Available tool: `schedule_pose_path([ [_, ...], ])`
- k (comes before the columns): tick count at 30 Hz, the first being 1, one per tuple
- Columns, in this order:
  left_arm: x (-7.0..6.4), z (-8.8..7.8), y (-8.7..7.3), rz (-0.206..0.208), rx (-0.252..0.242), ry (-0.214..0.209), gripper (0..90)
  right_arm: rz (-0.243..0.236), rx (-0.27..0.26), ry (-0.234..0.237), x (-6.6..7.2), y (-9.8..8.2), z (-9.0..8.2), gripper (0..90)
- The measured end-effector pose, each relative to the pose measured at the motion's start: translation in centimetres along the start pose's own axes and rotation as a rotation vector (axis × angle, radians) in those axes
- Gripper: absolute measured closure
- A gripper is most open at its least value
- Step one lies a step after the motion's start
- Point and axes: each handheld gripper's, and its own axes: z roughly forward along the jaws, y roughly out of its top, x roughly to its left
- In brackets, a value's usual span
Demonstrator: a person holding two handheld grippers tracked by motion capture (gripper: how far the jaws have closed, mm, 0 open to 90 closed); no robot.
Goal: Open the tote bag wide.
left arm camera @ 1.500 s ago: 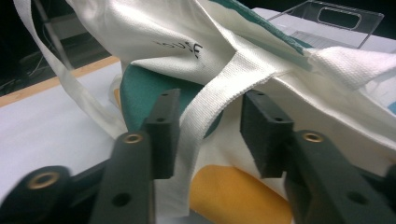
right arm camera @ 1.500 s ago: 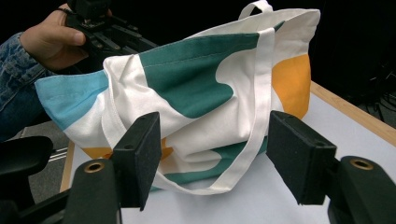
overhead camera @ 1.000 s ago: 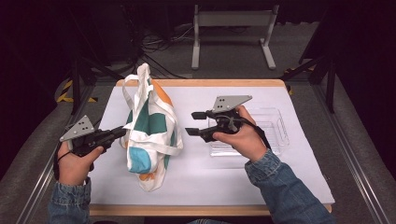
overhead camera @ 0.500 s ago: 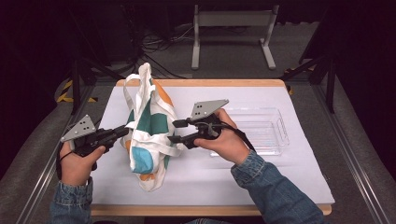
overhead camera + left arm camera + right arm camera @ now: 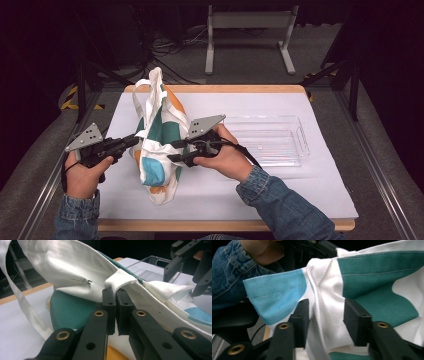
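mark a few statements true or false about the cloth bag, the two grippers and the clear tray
1. The left gripper is clamped on the white, teal and orange cloth tote bag. True.
2. The right gripper is shut tight on the bag. False: its jaws have just been closing, with the bag's rim between them but gaps still showing.
3. The clear plastic tray holds the bag. False: the tray is empty, beside the bag.
4. The bag stands on white paper. True.

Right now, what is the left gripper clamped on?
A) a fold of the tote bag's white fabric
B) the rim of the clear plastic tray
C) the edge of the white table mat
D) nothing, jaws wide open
A: in the left gripper view the left gripper has its jaws pressed together on a bunched fold of the tote bag, away from the clear tray.
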Motion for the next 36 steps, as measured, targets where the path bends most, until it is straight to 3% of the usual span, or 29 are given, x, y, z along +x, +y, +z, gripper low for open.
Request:
schedule_pose_path([
  [6,-0.1,0.1,0.0,0.0,0.004,-0.002,87.5,-0.011,0.034,0.033,0.1,-0.1,0.1,86.9],
  [18,0.1,-0.4,0.0,0.003,-0.013,0.013,87.5,-0.018,-0.01,0.013,0.3,0.3,-1.1,87.6],
  [31,0.1,-1.7,0.4,0.01,-0.036,0.048,87.3,-0.029,-0.08,-0.067,0.3,0.5,-5.4,87.7],
  [36,0.3,-2.6,0.3,-0.007,-0.04,0.052,87.2,-0.018,-0.092,-0.082,0.5,0.1,-6.5,87.7],
])
